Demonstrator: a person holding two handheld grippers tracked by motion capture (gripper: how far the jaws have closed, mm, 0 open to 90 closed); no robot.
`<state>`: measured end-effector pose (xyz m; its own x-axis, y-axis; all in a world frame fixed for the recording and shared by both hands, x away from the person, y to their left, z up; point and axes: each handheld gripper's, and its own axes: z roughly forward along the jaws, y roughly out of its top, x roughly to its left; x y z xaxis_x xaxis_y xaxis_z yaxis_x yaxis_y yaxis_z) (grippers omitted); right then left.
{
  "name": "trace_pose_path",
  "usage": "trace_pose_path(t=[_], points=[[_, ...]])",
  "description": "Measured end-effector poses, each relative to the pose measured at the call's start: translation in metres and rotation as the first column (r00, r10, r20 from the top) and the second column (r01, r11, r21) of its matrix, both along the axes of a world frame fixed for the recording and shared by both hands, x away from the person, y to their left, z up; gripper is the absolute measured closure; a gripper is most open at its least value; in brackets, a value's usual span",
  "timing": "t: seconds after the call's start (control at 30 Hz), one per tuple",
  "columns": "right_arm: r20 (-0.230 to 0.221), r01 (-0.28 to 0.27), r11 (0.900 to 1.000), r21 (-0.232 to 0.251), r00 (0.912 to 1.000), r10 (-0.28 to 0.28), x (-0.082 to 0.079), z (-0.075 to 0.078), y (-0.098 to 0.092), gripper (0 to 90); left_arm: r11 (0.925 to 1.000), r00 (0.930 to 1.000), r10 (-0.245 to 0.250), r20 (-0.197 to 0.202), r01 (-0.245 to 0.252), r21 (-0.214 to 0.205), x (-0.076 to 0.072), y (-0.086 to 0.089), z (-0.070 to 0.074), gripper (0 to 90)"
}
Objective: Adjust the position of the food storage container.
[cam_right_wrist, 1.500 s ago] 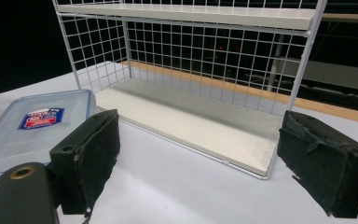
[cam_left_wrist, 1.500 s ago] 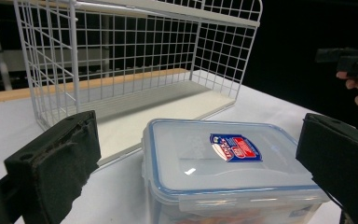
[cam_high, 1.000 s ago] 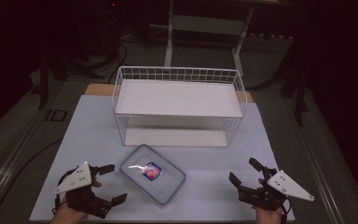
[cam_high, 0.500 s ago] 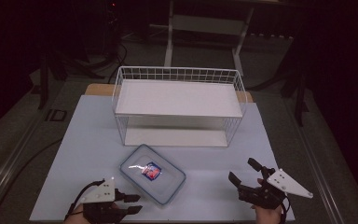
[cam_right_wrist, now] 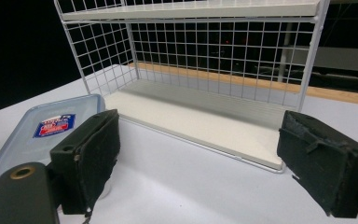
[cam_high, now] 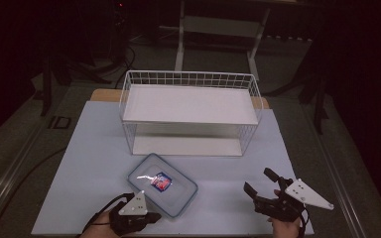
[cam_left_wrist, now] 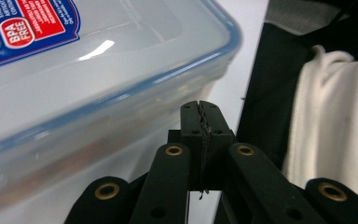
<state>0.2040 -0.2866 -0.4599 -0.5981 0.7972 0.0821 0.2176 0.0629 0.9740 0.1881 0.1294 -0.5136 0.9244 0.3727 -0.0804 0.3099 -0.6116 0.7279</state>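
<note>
A clear lidded container (cam_high: 162,184) with a blue rim and a red-and-blue label lies on the pale mat, in front of the rack. My left gripper (cam_high: 155,216) sits low at the container's near-left corner. In the left gripper view its jaws (cam_left_wrist: 200,109) have just been closing and now meet with nothing between them, right beside the container's wall (cam_left_wrist: 98,70). My right gripper (cam_high: 259,182) rests near the front right, open, its pads (cam_right_wrist: 88,158) wide apart and empty. The container (cam_right_wrist: 37,130) lies to its left.
A white wire rack (cam_high: 191,104) with two shelves stands at the middle back of the mat (cam_high: 94,148); its lower shelf (cam_right_wrist: 200,107) faces my right gripper. A white sleeve (cam_left_wrist: 335,116) shows behind the left jaws. Dark floor surrounds the table.
My left gripper has swung right and down to the container's near corner, and its jaws have gone from wide open to shut. The right gripper has stayed in place.
</note>
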Motion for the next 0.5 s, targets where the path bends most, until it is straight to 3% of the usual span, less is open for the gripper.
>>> trace_pose_path(t=[0.1, 0.2, 0.3, 0.5], points=[[0.0, 0.001, 1.0, 0.006, 1.0, -0.001, 0.0, 0.0, 0.0, 13.1, 0.9998, 1.0, -0.004, -0.001, 0.004, 0.019, 0.003, -0.004, -0.003, 89.6], [-0.004, -0.002, 0.9999, 0.012, 1.0, 0.002, 0.001, 0.0, -0.001, 13.2, 0.9999, 1.0, -0.003, -0.007, 0.003, 0.013, 0.007, -0.008, -0.004, 89.6], [-0.004, -0.002, 0.9999, 0.014, 1.0, 0.002, 0.001, 0.0, -0.001, 13.2, 0.9995, 1.0, 0.004, 0.009, -0.004, 0.032, 0.01, -0.013, -0.003, 89.7], [-0.005, -0.004, 0.9999, 0.011, 1.0, 0.004, 0.0, 0.0, -0.001, 13.2, 0.9986, 0.9988, 0.047, -0.011, -0.047, 0.023, 0.021, -0.018, -0.003, 89.6]])
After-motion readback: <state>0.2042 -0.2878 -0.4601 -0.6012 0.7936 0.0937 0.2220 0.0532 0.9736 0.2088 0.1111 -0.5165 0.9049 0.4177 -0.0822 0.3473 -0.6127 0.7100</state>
